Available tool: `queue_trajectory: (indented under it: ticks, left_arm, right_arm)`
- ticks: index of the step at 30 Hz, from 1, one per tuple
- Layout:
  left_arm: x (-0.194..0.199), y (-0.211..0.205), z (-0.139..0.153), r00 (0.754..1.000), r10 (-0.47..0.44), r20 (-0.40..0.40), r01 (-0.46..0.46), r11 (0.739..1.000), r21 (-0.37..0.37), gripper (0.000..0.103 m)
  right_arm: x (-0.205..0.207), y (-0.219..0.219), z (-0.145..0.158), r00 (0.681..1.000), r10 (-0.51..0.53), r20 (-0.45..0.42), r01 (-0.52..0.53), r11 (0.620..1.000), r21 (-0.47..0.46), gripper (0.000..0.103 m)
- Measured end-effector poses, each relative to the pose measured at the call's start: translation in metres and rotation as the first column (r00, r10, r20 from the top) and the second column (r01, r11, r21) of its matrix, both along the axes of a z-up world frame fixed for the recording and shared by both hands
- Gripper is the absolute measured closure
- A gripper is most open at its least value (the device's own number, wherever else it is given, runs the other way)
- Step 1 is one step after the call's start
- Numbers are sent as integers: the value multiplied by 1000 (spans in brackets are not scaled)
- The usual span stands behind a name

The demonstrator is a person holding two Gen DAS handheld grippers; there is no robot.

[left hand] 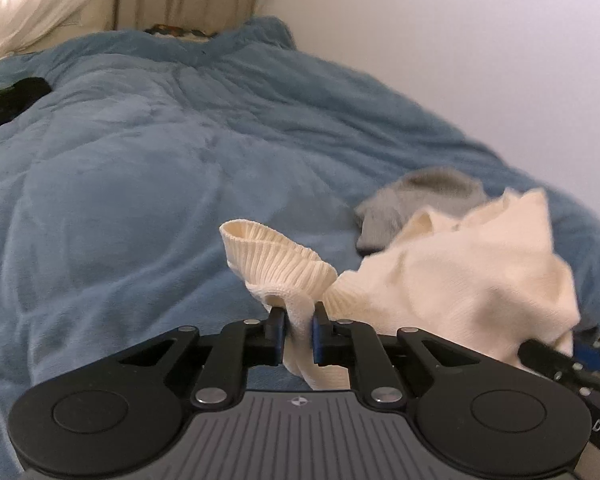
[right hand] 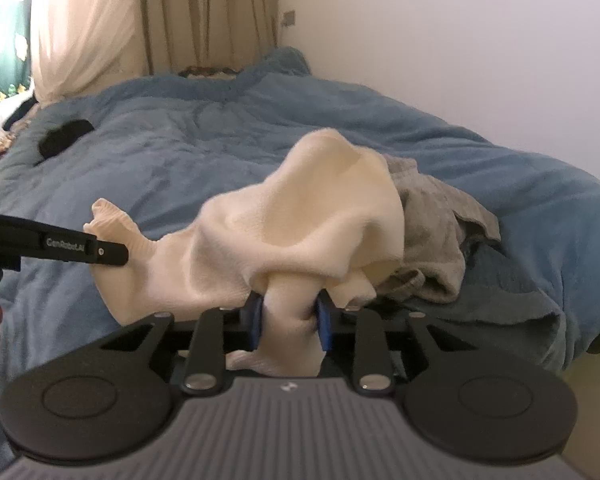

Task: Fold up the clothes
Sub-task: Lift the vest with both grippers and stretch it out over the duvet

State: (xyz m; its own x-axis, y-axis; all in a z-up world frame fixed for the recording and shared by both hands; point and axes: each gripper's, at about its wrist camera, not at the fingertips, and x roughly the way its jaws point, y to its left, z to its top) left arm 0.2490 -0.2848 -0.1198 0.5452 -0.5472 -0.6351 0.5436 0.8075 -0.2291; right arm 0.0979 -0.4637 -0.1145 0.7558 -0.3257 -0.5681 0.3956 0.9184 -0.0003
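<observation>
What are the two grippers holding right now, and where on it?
Both hold one cream sock. The left gripper pinches it just below the ribbed cuff; the right gripper pinches a bunched part toward the other end.

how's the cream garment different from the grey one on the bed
The cream garment is held up off the blue blanket, pinched by both the left gripper and the right gripper; the grey garment lies loose on the blanket, touched by neither. The cream one shows a ribbed cuff; the grey one looks plain. Both are crumpled, not yet folded.
</observation>
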Motion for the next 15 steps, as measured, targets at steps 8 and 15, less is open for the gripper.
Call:
queue_trajectory:
  ticks: [8,15]
  left_arm:
    - [-11,107,56,979,198,54,-191,974,-119,91]
    - [-41,245,85,909,402,112,-383,910,-157,91]
  right_arm:
    - [5,68,41,981,179,78,-181,983,24,76]
    - [30,180,57,908,408,100,-413,910,36,76]
